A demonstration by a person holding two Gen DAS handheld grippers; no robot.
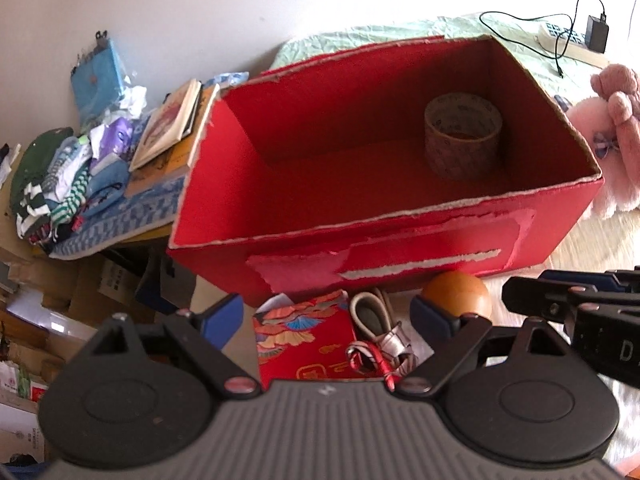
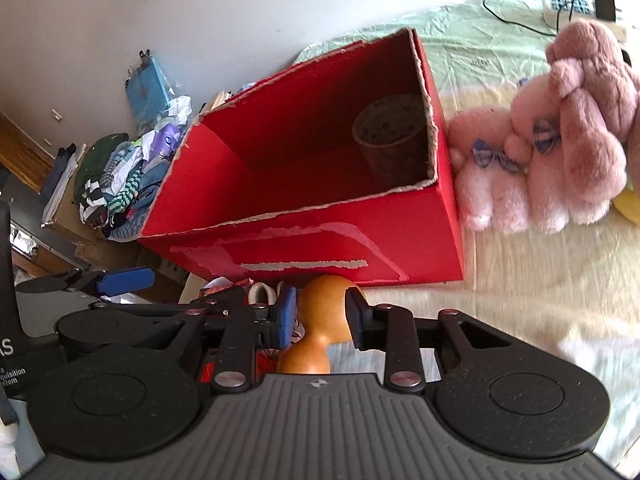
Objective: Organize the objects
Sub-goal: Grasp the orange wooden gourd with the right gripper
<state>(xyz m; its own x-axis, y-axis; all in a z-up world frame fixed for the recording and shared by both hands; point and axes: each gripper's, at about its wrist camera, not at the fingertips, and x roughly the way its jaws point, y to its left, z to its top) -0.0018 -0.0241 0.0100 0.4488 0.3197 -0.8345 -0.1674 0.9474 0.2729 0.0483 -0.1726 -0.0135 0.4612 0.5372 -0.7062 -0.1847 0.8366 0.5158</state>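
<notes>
My right gripper (image 2: 320,318) straddles gourd (image 2: 320,320), pads not yet closed; squeeze narrow waist squarely; left gripper (image 1: 326,316) spread, empty; red box (image 2: 360,240) next.

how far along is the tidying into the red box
Early. Done: only the tape roll sits inside the red box. In hand: the right gripper brackets the orange gourd, not visibly clamped. Left: the red envelope and cords, below the open left gripper.

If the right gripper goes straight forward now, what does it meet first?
Likely the orange gourd, already between the open fingers of the right gripper; behind it stands the red box.
</notes>
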